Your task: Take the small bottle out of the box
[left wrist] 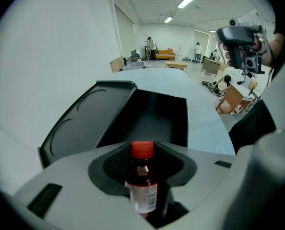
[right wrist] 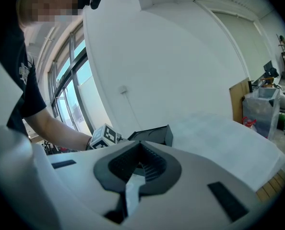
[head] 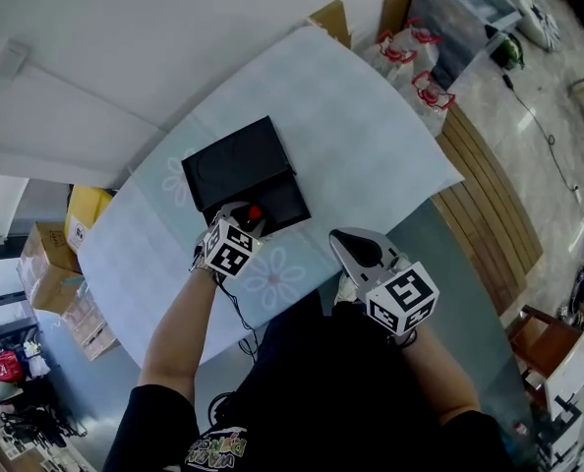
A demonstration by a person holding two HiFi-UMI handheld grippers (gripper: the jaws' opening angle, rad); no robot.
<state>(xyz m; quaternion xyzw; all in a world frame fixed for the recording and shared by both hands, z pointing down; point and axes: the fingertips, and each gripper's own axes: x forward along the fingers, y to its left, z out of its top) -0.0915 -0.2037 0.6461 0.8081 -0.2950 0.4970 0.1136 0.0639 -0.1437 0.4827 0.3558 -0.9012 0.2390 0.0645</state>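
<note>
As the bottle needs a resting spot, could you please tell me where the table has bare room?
The broadest bare patch is the tablecloth right of the box, out to the far edge. A smaller one lies between box and right gripper. It is crowded at the box's near side, where the left gripper holds the bottle.

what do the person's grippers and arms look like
The left gripper and right gripper each have a light grey body, dark ribbed tongs and a white cube with black square markers. A thin black cable runs from the left one. The person wears a black short-sleeved shirt.
</note>
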